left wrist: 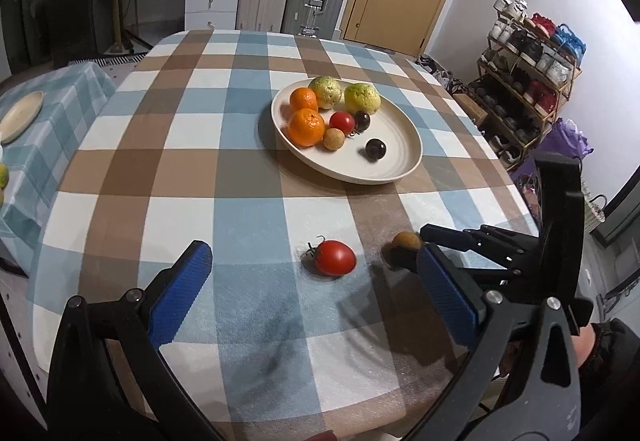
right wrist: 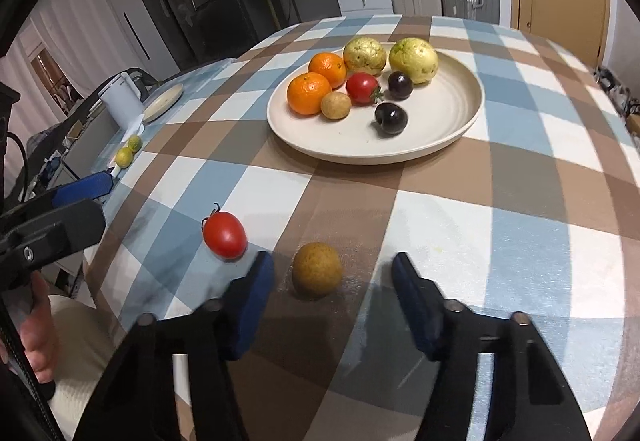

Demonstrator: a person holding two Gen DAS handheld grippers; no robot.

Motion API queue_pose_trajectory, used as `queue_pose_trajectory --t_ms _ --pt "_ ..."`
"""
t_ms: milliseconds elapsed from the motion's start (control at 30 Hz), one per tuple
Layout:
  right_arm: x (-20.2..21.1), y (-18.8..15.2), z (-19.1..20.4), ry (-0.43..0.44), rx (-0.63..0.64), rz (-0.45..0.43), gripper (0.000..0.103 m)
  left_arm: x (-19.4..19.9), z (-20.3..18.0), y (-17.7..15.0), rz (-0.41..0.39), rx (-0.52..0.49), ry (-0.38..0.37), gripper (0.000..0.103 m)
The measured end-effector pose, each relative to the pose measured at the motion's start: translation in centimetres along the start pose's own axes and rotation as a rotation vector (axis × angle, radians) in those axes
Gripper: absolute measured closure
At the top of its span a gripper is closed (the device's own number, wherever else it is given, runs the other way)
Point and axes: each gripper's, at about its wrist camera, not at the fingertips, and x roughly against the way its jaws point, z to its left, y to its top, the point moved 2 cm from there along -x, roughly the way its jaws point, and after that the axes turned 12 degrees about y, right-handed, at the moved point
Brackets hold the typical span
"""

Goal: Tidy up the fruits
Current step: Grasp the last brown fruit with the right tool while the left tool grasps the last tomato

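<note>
right tongs (right wrist: 332,277): part open, astride brown fruit (right wrist: 317,268), not touching | left tongs (left wrist: 316,273): spread wide, empty

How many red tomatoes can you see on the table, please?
2. One tomato lies on the plate among the other fruit; the other tomato lies on the tablecloth near the front edge. None appears hidden.

Two oranges (right wrist: 310,93), two guavas (right wrist: 365,56), two tomatoes (right wrist: 224,235), two longans (right wrist: 317,269), two plums (right wrist: 391,118), one plate (right wrist: 448,129).
</note>
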Motion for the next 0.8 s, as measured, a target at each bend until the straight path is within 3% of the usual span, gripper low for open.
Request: queue_pose_trajectory --t_ms 67,133,200,567,800 --pt "-0.3 0.1 0.0 -0.009 0.001 0.007 0.054 0.1 -0.1 0.0 -0.009 -0.009 0.007 0.001" --pt "-0.4 0.2 0.0 -0.010 0.013 0.017 0.069 0.1 -0.1 0.0 -0.013 -0.010 0.011 0.001" --pt "-0.6 0.2 0.1 -0.007 0.014 0.027 0.077 -0.1 0.1 0.0 -0.009 -0.006 0.018 0.001" --pt "2.0 0.0 0.3 0.014 0.013 -0.025 0.077 -1.8 1.1 -0.2 0.029 0.022 0.076 0.001" --pt "4.2 -0.2 -0.1 0.041 0.017 -0.059 0.077 -3.6 -1.1 -0.3 0.063 -0.009 0.097 0.001"
